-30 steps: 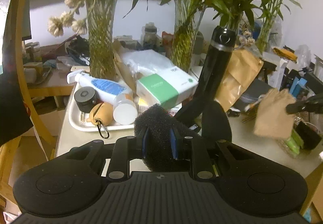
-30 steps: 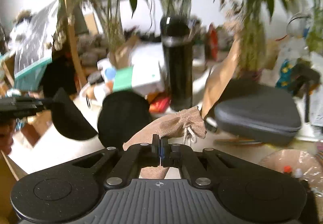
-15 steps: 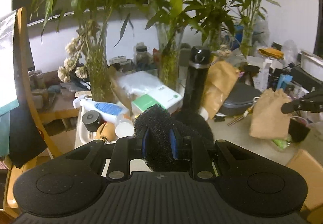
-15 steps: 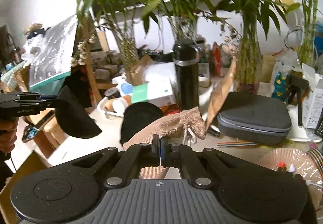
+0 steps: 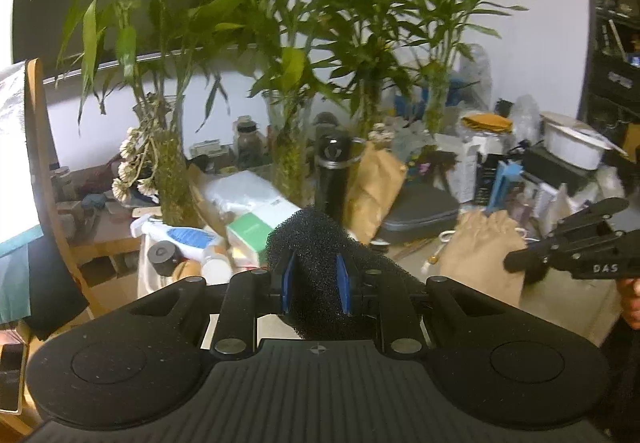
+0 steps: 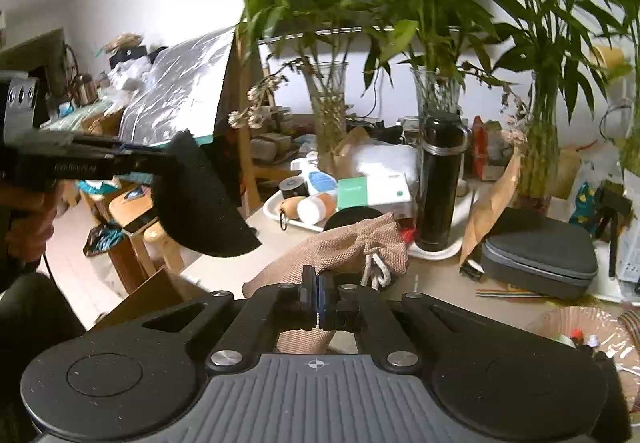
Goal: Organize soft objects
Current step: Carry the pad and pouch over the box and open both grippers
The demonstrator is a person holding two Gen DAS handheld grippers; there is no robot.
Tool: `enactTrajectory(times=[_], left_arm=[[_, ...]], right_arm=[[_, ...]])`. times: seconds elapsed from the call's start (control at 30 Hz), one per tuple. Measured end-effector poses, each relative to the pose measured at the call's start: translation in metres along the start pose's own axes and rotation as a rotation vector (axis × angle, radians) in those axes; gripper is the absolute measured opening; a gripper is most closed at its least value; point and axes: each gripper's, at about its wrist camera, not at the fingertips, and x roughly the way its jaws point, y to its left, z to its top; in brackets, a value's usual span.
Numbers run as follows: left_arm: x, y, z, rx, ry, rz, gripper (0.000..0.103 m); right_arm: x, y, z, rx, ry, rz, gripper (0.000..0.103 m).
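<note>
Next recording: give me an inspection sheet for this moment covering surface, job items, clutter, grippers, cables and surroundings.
Surface: pale tabletop, crowded along its back.
Job's things: black foam sponge piece and tan burlap drawstring pouch, both held off the table.
Clutter: tall black flask, grey zip case, white tray of bottles, green-and-white box, brown paper bag.
Grippers: left gripper shut on the sponge; right gripper shut on the pouch.
Cables: rainbow ribbon cable beside the case.
Surroundings: bamboo in glass vases, white wall, wooden chair.
</note>
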Motion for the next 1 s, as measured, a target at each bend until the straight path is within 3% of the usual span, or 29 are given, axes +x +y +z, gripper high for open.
enactTrajectory(times=[0.37,0.47,0.63,0.73,0.8,0.87,1.0], left_arm=[[-0.017,-0.012,-0.02,-0.035,0.064,-0.087,0.022],[-0.007,-0.01,-0.032,-0.064,0.153,-0.173,0.023],[0.001,-0.017,-0.052,-0.016,0.204,-0.178,0.025],[-0.001,-0.018,-0.058,-0.011,0.215,-0.187,0.036],[-0.003,-0.022,-0.061,-0.008,0.213,-0.172,0.06],[-0.008,-0.025,-0.063,0.002,0.204,-0.147,0.072],[-0.015,-0.027,-0.065,0.031,0.192,-0.087,0.072]], right_arm=[[-0.032,0.025,-0.014,-0.062,0.028,-0.021,0.003],[-0.035,0.026,-0.017,-0.061,0.029,-0.02,0.003],[-0.036,0.026,-0.019,-0.057,0.032,-0.018,0.003],[-0.039,0.028,-0.02,-0.057,0.029,-0.01,0.003],[-0.04,0.031,-0.021,-0.061,0.029,-0.005,0.003],[-0.041,0.033,-0.022,-0.062,0.03,0.0,0.003],[-0.042,0.038,-0.023,-0.069,0.033,0.007,0.003]])
